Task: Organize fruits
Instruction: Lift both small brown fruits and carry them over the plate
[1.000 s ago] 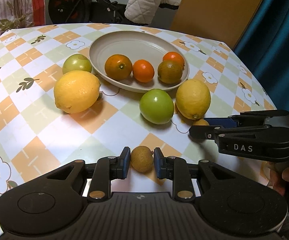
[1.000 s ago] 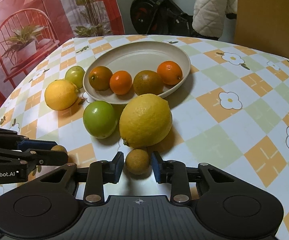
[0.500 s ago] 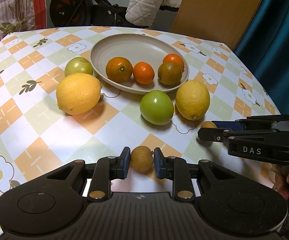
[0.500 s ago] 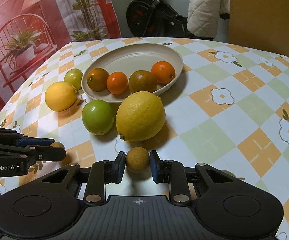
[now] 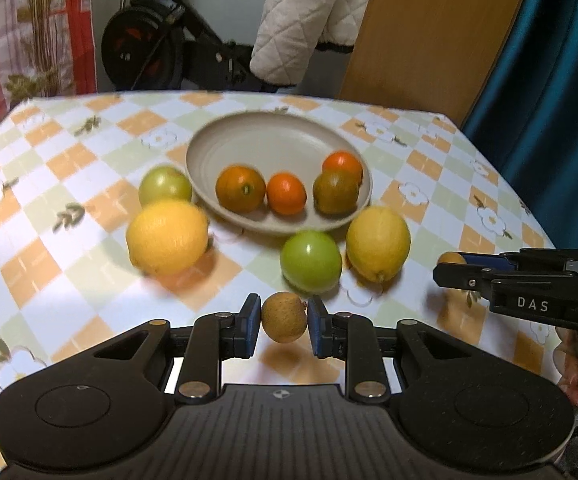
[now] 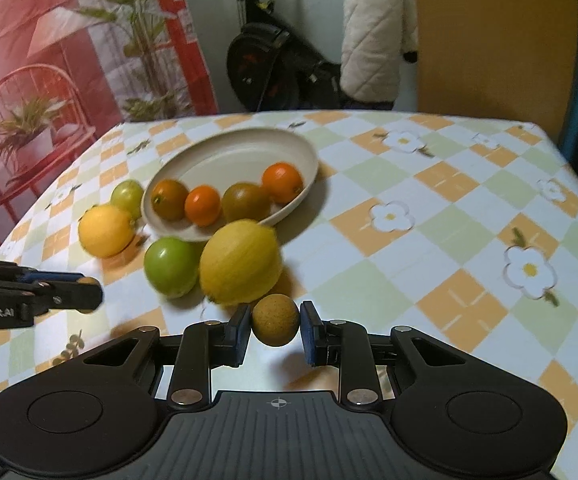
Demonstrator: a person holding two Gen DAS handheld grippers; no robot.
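My left gripper (image 5: 284, 316) is shut on a small brown round fruit (image 5: 284, 317) and holds it above the table. My right gripper (image 6: 275, 326) is shut on a second small brown fruit (image 6: 275, 320), also lifted. Each gripper shows in the other's view, the right one (image 5: 449, 264) at the right edge, the left one (image 6: 89, 290) at the left edge. Ahead, a beige oval plate (image 5: 249, 140) (image 6: 225, 156) holds several oranges. Two lemons (image 5: 167, 236) (image 5: 377, 232) and two green fruits (image 5: 311, 262) (image 5: 165, 186) lie on the table around the plate.
The table has a checked flower-print cloth (image 6: 429, 208). Behind it stand an exercise bike (image 5: 157, 44), a white quilted jacket (image 5: 309, 12) and a wooden panel (image 5: 429, 32). A blue curtain (image 5: 549, 100) hangs at the right.
Both grippers have risen and pulled back from the table, each lifting its brown fruit clear of the cloth. The plate and other fruits have not moved.
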